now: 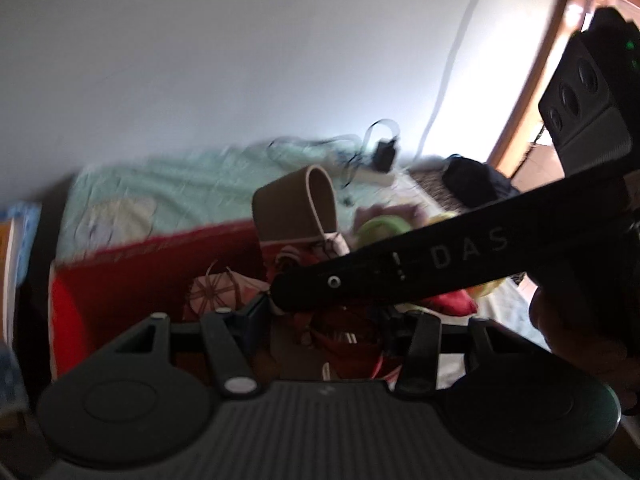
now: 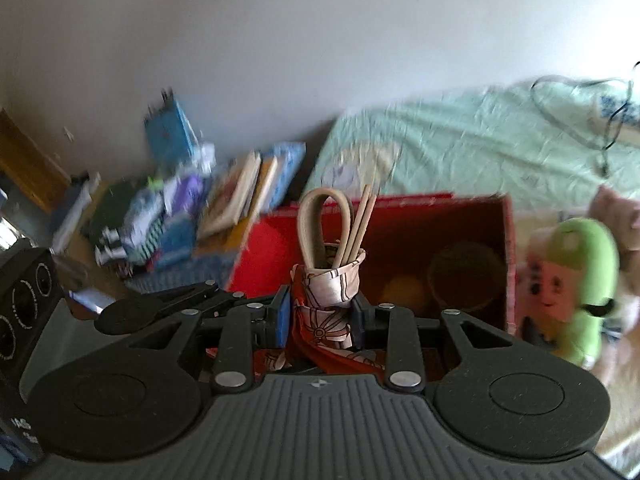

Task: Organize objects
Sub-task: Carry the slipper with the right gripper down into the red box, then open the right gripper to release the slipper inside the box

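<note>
Although the pale green quilted bed (image 2: 460, 152) carries most of the scene, the sorting looks only partly done, judging from how things lie. On the bed stands the open red cardboard box (image 2: 400, 216), and inside it I make out at least two round things, one yellowish, too dim to name. Outside the box lie the green and pink plush toy (image 2: 568, 288) just to its right, a blurred heap of books and notebooks (image 2: 192, 208) off to its left beside the bed, and black cables with a charger (image 1: 376, 152) at the far end; these seem to be what is left.

Between its two fingers the right tool (image 2: 320, 320) pinches a bundle wrapped in red and white patterned cloth (image 2: 332, 296), from whose top rise a beige looped strap (image 2: 316, 224) and a few thin wooden sticks (image 2: 360, 224). That bundle hangs in front of the box's open mouth, near its left side, not yet set down inside.

Across the left wrist view the right tool's black arm passes close in front of the left tool (image 1: 328, 316), hiding its fingertips, so I cannot tell whether it is spread or pressed together.
</note>
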`<state>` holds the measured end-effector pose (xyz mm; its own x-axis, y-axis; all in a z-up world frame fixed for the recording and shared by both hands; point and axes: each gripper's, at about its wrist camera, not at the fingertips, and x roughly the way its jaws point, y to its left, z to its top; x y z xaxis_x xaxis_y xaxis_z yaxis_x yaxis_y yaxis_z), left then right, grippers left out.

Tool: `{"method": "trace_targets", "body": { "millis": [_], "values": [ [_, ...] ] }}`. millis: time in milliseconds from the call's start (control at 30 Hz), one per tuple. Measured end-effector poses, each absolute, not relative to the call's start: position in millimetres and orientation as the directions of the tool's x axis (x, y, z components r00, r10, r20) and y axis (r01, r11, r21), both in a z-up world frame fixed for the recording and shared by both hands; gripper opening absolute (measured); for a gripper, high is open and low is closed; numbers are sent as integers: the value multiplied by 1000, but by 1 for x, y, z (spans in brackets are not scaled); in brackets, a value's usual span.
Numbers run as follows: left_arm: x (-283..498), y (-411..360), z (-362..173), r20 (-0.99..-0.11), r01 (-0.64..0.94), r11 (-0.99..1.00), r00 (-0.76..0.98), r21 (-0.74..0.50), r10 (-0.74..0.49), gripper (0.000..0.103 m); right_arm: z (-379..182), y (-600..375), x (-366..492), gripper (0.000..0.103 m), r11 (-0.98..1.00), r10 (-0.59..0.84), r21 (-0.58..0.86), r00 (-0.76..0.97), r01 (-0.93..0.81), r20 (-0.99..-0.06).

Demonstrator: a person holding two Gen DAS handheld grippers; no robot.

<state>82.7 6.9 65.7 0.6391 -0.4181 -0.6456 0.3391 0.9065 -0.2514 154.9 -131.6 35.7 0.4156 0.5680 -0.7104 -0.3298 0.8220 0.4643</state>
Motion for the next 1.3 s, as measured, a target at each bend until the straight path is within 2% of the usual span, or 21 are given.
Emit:
{"method": "trace_targets", "body": {
  "millis": [233,533,600,933,1067,1200,1300],
  "values": [
    [118,28,12,-741,226,924,551,-310,-383,50,-8,-94,185,32,838,521,424,275,-342,-808],
    [140,44,-35,-852,109,943,405,-314,-330,49,-51,-73,209,32,848,469,394,157,-354,-869],
    [144,46,-36,-854,93,937,390,-336,-345,49,-59,-72,213,32,849,460,392,133,-354,-878],
    [158,40,-50,-915,52,975,339,-216,-221,53,-77,-73,220,33,860,429,380,80,-340,-900],
    [160,38,-52,-924,48,983,335,-178,-184,57,-77,-81,224,32,868,446,407,88,-284,-891],
    [160,32,-52,-928,58,991,349,-118,-131,69,-80,-93,226,33,877,462,436,98,-203,-882],
    [159,26,-53,-931,73,994,352,-78,-99,70,-78,-95,223,33,876,468,442,113,-195,-877]
  ]
}}
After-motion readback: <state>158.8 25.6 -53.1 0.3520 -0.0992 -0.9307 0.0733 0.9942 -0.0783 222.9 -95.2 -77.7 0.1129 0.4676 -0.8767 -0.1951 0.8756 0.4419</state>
